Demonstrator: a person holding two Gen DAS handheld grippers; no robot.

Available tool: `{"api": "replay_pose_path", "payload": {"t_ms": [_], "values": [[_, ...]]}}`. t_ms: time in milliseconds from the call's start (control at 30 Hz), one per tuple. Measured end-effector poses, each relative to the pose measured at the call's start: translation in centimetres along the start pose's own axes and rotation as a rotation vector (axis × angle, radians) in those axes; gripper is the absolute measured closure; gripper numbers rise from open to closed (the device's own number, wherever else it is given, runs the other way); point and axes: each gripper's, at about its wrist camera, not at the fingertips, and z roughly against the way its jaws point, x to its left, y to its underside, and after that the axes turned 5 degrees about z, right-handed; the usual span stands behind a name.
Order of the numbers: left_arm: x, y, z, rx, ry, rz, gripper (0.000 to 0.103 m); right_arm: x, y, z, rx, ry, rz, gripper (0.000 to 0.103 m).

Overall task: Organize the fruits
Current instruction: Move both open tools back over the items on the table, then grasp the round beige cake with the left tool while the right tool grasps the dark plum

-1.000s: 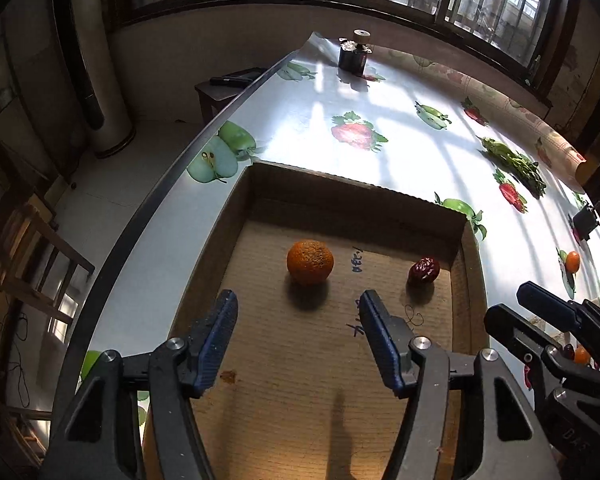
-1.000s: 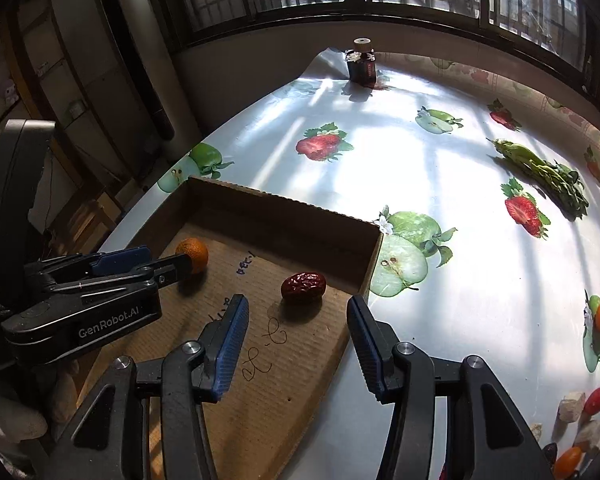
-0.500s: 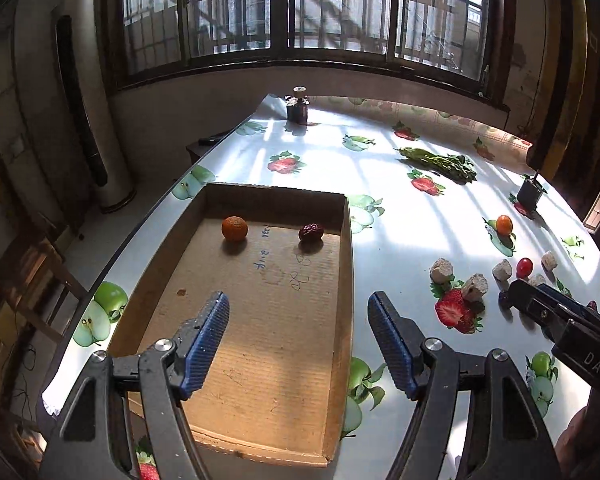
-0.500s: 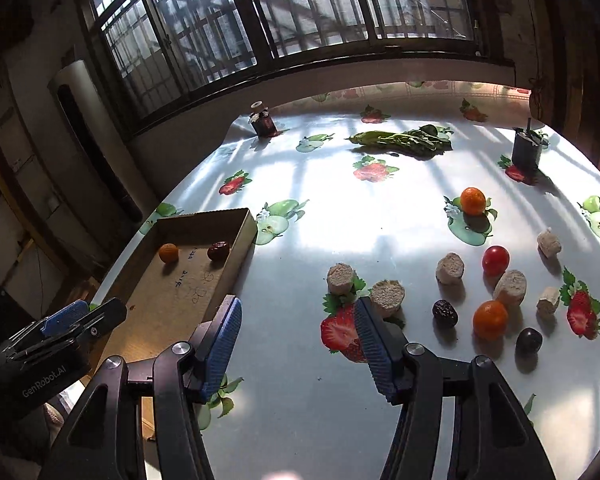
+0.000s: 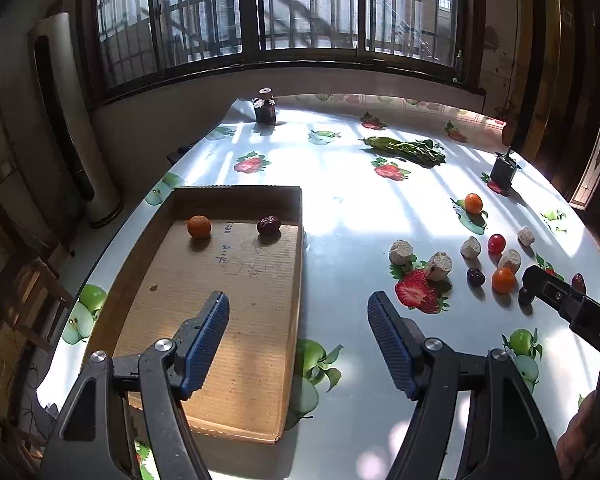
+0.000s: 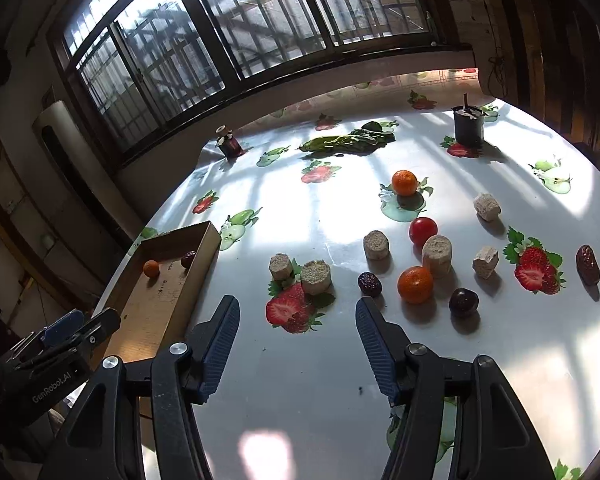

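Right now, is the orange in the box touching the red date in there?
Apart. The left wrist view shows the orange and the date with bare cardboard of the box between them.

The worktop [image 6: 340,380] wears a glossy, smooth printed plastic cloth. The cardboard tray [image 5: 236,360] looks matt and ribbed. The fingers [image 5: 204,340] carry ridged blue rubbery pads on black plastic.

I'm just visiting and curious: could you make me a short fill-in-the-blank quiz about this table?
1. The box holds an orange and a ___.
2. Both grippers, left and right, hold ___.
3. The red tomato lies on the ___, outside the box.

Missing words: date; nothing; table
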Motion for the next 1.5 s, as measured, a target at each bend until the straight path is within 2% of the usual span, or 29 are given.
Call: {"api": "replay_pose_path", "payload": {"t_ms": [100, 267, 433, 633, 767, 933, 1000, 1233, 1300, 1500], "values": [[1.1, 0.0, -0.9, 0.037, 0.054, 0.051, 0.032, -2.7, -0.1, 0.9, -0.008, 0.043, -0.051, 0.038], [2.1, 0.0, -2.9, 0.076, 0.066, 0.109, 0.032, -8.3, -0.2, 2.0, 0.002, 0.165, -0.128, 0.038], [-0.3, 0.6, -4.6, 0.136, 0.151, 0.072, 0.032, -11.2, -0.4, 0.4, 0.075, 0.191, -0.144, 0.038], [-5.3, 0.2, -6.5, 0.155, 0.244, -0.051, 0.033, -10.7, 0.0, -3.2, 0.148, 0.224, -0.038, 0.038], [-8.8, -0.4, -8.3, 0.143, 0.305, -0.136, 0.041, -10.9, 0.2, -4.7, 0.165, 0.214, -0.007, 0.044], [-11.7, -0.5, -12.1, 0.213, 0.384, -0.182, 0.056, -11.3, 0.4, -5.5, 0.176, 0.202, 0.013, 0.044], [-12.6, -0.4, -13.4, 0.229, 0.385, -0.188, 0.057, -11.3, 0.5, -5.8, 0.181, 0.202, 0.027, 0.044], [-13.3, -0.5, -15.6, 0.251, 0.41, -0.169, 0.058, -11.4, 0.4, -6.4, 0.18, 0.194, 0.043, 0.044], [-13.3, -0.3, -15.8, 0.227, 0.43, -0.165, 0.058, -11.2, 0.4, -6.5, 0.179, 0.202, 0.056, 0.044], [-13.2, 0.1, -15.6, 0.176, 0.445, -0.175, 0.057, -9.6, 0.9, -7.1, 0.187, 0.295, 0.155, 0.044]]}}
